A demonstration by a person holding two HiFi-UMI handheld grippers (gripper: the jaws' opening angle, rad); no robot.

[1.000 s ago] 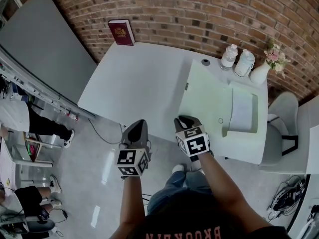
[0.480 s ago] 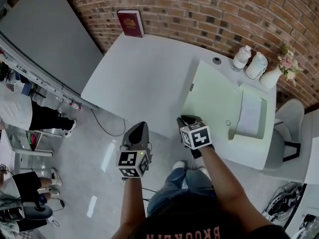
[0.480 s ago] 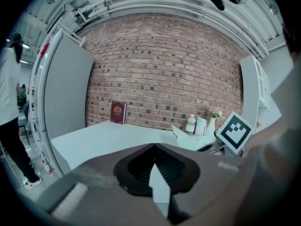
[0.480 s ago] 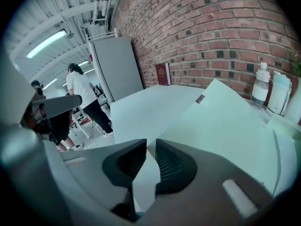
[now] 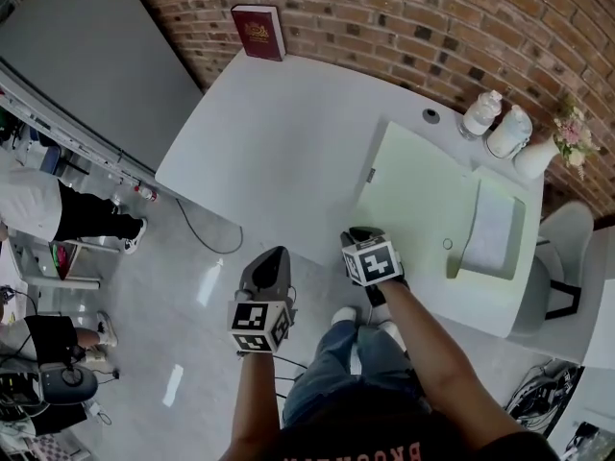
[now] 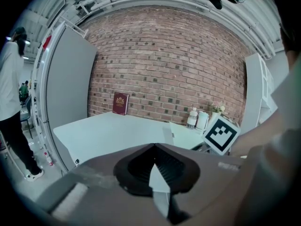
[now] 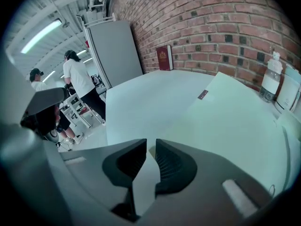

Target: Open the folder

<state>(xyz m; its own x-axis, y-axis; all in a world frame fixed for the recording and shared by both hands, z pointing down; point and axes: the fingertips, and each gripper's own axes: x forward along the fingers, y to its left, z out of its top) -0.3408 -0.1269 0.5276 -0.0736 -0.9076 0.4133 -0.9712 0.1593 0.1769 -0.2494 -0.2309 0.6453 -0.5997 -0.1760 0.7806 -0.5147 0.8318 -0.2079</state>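
The white table [image 5: 269, 152] is standing against the brick wall, and the pale green folder [image 5: 423, 190] is lying flat on its right part. The right gripper [image 5: 360, 233] is hanging by the table's near edge, close to the folder's near left corner. Its fingers are standing a narrow gap apart and gripping nothing, with the folder spreading ahead and to their right. The left gripper [image 5: 272, 254] is hovering over the floor, well left of the folder, fingers pressed together and empty.

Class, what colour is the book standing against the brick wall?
Dark red book with a gold emblem; head view shows it best.
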